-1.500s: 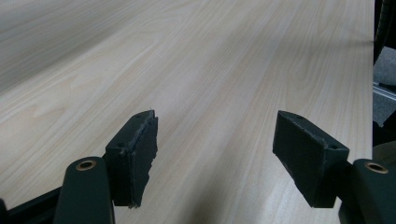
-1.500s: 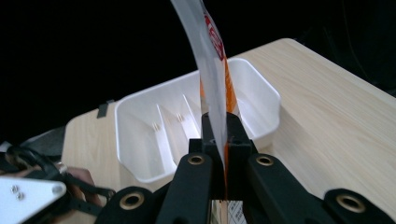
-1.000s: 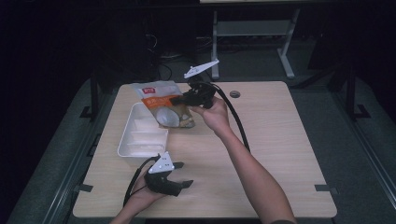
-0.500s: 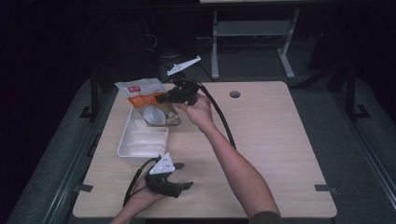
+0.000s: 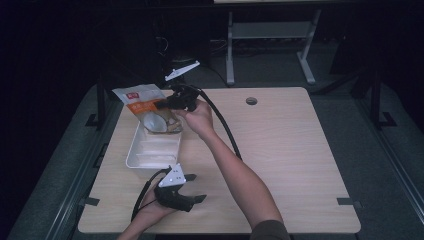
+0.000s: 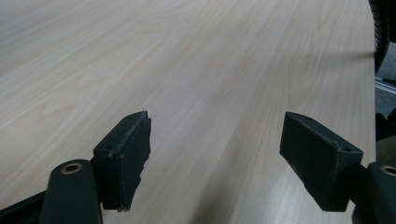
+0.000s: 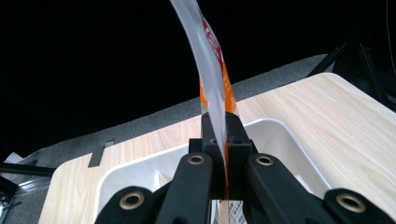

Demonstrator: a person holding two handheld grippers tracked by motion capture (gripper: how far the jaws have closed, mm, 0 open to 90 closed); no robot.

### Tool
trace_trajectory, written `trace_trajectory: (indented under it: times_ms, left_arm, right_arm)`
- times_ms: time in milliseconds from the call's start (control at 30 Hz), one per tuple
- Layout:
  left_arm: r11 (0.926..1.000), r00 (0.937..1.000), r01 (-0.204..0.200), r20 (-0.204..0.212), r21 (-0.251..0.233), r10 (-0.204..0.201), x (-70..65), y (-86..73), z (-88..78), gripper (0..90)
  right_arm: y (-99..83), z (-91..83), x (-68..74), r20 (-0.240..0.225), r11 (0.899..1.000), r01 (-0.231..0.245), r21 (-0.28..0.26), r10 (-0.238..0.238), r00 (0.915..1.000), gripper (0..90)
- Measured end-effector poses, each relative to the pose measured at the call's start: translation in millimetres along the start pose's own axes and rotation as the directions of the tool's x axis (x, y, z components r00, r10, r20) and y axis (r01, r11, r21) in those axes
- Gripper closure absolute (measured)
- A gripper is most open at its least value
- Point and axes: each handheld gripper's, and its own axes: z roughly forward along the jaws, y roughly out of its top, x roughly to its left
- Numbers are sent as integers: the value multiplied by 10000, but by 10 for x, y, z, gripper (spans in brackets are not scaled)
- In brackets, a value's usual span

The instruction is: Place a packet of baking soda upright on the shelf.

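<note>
High view, pale wooden table, white tray, dark room behind.

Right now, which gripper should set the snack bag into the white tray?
Right. The right gripper is shut on the snack bag, holding it over the far end of the white tray. The left gripper sits open near the table's near edge, holding nothing, short of the tray.

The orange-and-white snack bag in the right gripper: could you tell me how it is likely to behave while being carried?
Probably floppy: the snack bag curves above the right gripper, whose shut jaws pinch its thin film. It looks light, hanging from that pinch over the white tray. The glossy film may be slippery.
</note>
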Motion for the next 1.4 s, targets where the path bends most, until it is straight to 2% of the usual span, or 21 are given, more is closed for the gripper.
trace_trajectory:
  times_ms: [233,333,767,967,1167,1400]
  left_arm:
    - [9999,9999,-100,-17,48,100,0,-5,-9,236]
    - [9999,9999,-111,-69,52,111,-1,-8,-15,234]
    - [9997,9998,-184,-72,134,185,-20,-6,-2,229]
    - [9997,9998,-191,-67,141,192,-18,-8,-3,229]
    - [9997,9998,-202,-55,136,203,-21,-7,3,229]
    - [9996,9997,-224,-11,186,224,-35,-6,24,229]
  right_arm:
    - [-85,174,-58,-67,9998,-162,-68,162,9998,900]
    - [-139,213,-89,-66,9994,-246,-235,244,9997,900]
    - [-364,361,-173,-217,9967,-716,-372,709,9972,900]
    - [-490,408,-215,-321,9913,-1162,-625,1144,9929,900]
    - [-564,428,-258,-331,9893,-1361,-527,1345,9904,888]
    - [-586,395,-239,22,9938,-1106,-92,1107,9939,798]
